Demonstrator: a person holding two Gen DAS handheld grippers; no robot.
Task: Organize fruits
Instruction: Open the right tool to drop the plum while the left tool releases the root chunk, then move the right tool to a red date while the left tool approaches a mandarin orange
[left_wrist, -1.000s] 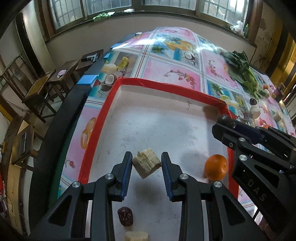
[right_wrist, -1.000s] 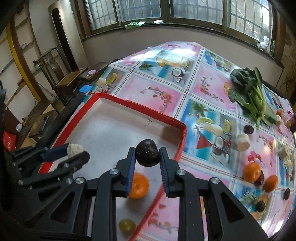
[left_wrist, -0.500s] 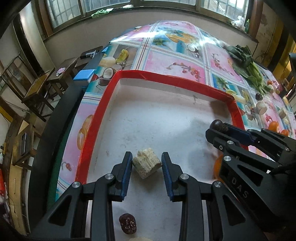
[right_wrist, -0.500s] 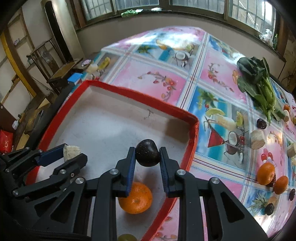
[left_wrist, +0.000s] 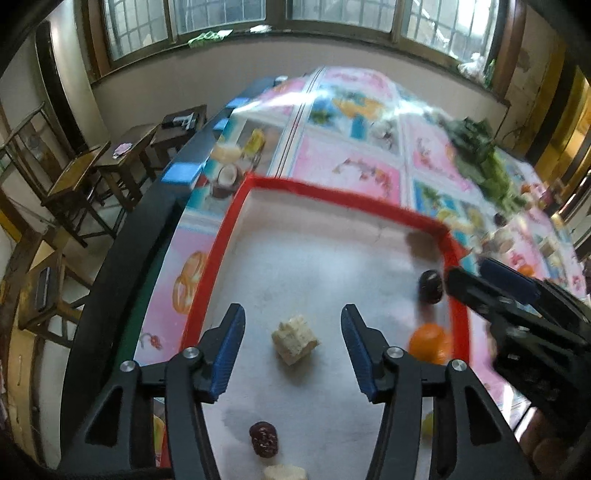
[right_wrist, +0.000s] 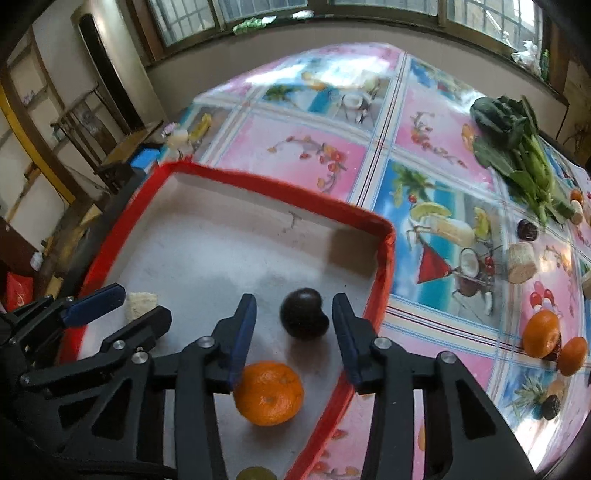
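Observation:
A red-rimmed white tray (left_wrist: 229, 236) (right_wrist: 258, 184) lies on the flowered tablecloth. My left gripper (left_wrist: 293, 345) is open, and a pale cut chunk (left_wrist: 294, 339) lies on the tray floor between its fingers. My right gripper (right_wrist: 295, 321) is open, and a dark purple fruit (right_wrist: 303, 318) rests on the tray between its fingers; this fruit also shows in the left wrist view (left_wrist: 430, 286). An orange (right_wrist: 269, 393) (left_wrist: 428, 343) lies in the tray just below the right gripper. A dark red date (left_wrist: 263, 439) and another pale chunk (left_wrist: 284, 472) lie near the left gripper's base.
Outside the tray on the right lie leafy greens (right_wrist: 517, 147), two oranges (right_wrist: 541, 334), a pale chunk (right_wrist: 521, 262) and dark fruits (right_wrist: 527, 229). A yellow-green grape (right_wrist: 255, 473) sits at the tray's near edge. Wooden chairs (left_wrist: 92, 173) stand beyond the table's left edge.
Both grippers have opened. The pale chunk dropped from the left gripper onto the tray, and the dark fruit left the right gripper and now rests on the tray.

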